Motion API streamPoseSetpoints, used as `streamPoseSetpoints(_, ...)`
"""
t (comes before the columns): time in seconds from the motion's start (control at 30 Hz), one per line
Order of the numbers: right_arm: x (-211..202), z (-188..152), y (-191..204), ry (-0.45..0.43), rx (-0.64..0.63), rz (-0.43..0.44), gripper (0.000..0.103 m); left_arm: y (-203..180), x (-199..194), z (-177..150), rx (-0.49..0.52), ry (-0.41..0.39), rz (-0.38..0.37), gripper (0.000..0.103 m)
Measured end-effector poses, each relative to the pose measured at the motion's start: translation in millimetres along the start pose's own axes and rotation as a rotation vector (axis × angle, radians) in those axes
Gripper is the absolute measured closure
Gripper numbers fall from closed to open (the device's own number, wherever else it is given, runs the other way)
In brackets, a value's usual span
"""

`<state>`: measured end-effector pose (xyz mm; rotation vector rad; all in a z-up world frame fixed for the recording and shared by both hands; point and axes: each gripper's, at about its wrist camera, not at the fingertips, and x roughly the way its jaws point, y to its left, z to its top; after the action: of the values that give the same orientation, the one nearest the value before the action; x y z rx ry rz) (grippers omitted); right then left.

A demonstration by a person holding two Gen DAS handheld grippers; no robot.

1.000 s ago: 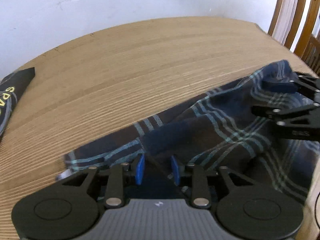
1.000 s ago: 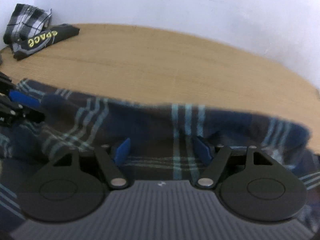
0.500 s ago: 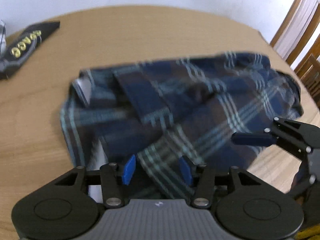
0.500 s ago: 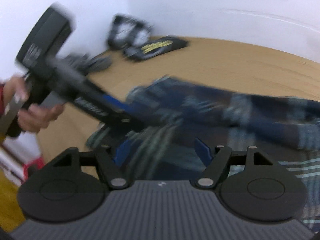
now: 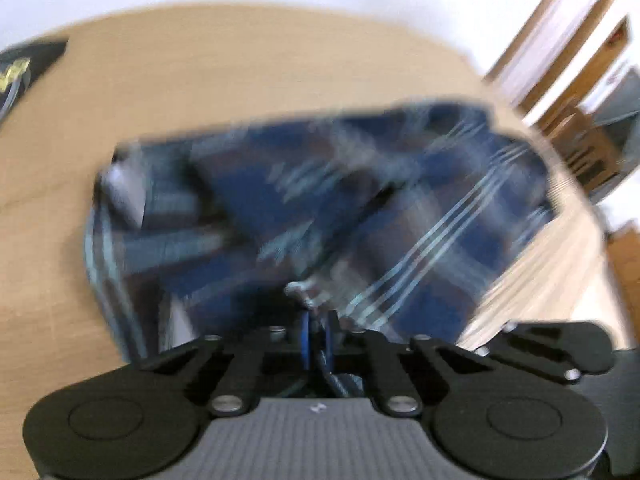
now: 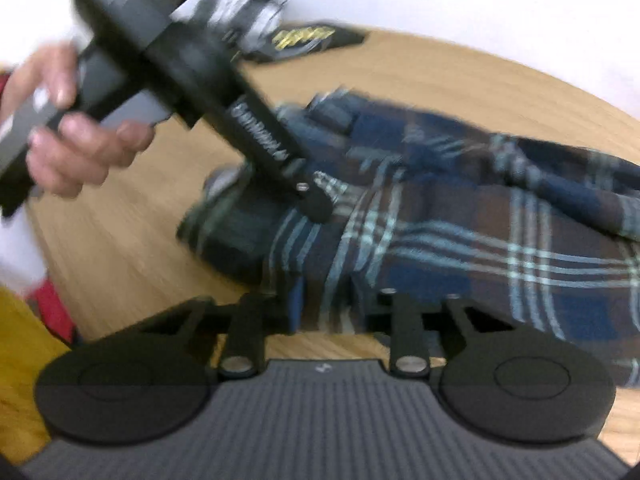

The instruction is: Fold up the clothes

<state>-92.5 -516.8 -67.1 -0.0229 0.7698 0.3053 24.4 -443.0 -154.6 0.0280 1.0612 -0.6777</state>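
A dark blue and brown plaid shirt lies crumpled on the round wooden table; it also shows in the right wrist view. My left gripper is shut on a fold of the shirt at its near edge. Seen from the right wrist view, the left gripper presses its tip into the shirt's left part. My right gripper has its jaws partly closed around the shirt's near edge, with cloth between them. The frames are blurred.
A black folded garment with yellow lettering and a black-and-white checked one lie at the far left of the table. Wooden chairs stand beyond the table's right side. The person's hand holds the left gripper.
My left gripper has closed from open onto the shirt's near fold. My right gripper's jaws have narrowed around the shirt's near edge. Both views have shifted fast.
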Motion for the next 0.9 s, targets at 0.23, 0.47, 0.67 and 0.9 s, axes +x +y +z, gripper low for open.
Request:
streamPoseSetpoints(0.23, -12.1, 24.1, -11.7, -0.179, 0.311, 0.039, 0.079, 0.3, -36.2, 28.1, 0.153, -0.138, 0.064, 0.093)
streamPoseSetpoints(0.47, 47.2, 6.6, 2.6, -0.019, 0.251, -0.032, 0.069, 11.6, -2.8, 4.8, 0.23, -0.008, 0.198, 0.088)
streamPoseSetpoints(0.67, 26.2, 18.2, 1.4, -0.072, 0.227, -0.059, 0.049, 10.1, 16.1, 33.3, 0.3, -0.07, 0.188, 0.075)
streamPoseSetpoints(0.9, 69.3, 13.6, -9.3, -0.011, 0.241, -0.153, 0.041, 42.3, 73.9, 53.2, 0.357, 0.035, 0.226, 0.063)
